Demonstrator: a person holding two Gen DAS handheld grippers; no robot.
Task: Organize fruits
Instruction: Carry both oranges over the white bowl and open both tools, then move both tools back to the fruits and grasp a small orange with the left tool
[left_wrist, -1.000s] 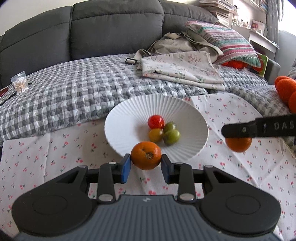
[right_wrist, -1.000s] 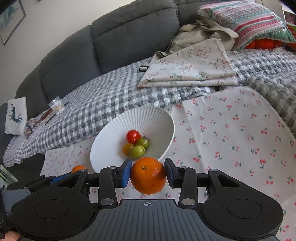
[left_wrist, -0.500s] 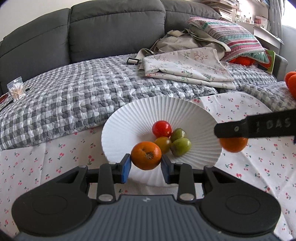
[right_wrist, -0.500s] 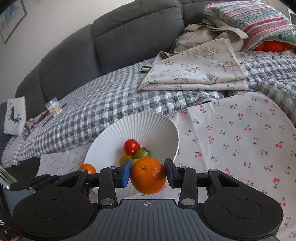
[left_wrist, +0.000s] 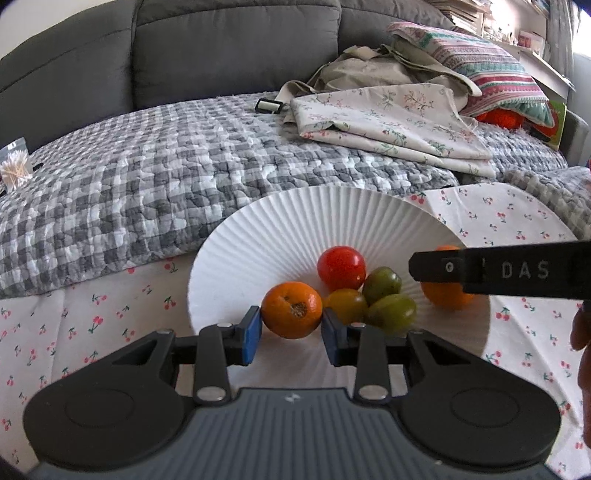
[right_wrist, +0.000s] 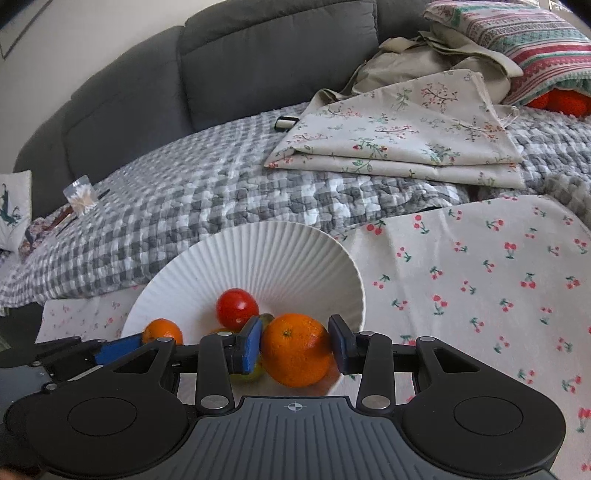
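- Your left gripper (left_wrist: 291, 334) is clamped on a small orange (left_wrist: 291, 315), its blue pads pressing both sides; it sits low at centre of the left wrist view, over the near left part of the white ribbed bowl (left_wrist: 280, 221).
- Your right gripper (right_wrist: 295, 345) is closed on a larger orange (right_wrist: 297, 349), low at centre of its own view, just inside the bowl's near right rim.
- Done so far, judging by the bowl: a red tomato (left_wrist: 341, 267), a yellow one (left_wrist: 345, 305) and two green fruits (left_wrist: 382, 284) already lie together at its bottom.
- Left to do: both oranges are over the bowl but not yet let go. I see no other loose fruit on the cherry-print cloth (right_wrist: 480, 277), so these two may be the last.
- Room: the small orange has bare bowl under it and to its left; on its right the yellow tomato is just beside your right-hand pad.
- The larger orange hangs near the bowl's right rim with green fruit close at its left, so that drop looks tighter. Whether it touches the bowl I cannot tell.
- The right gripper's black finger crosses the right of the left wrist view, near the fruit pile; keep the two tools apart as you open.
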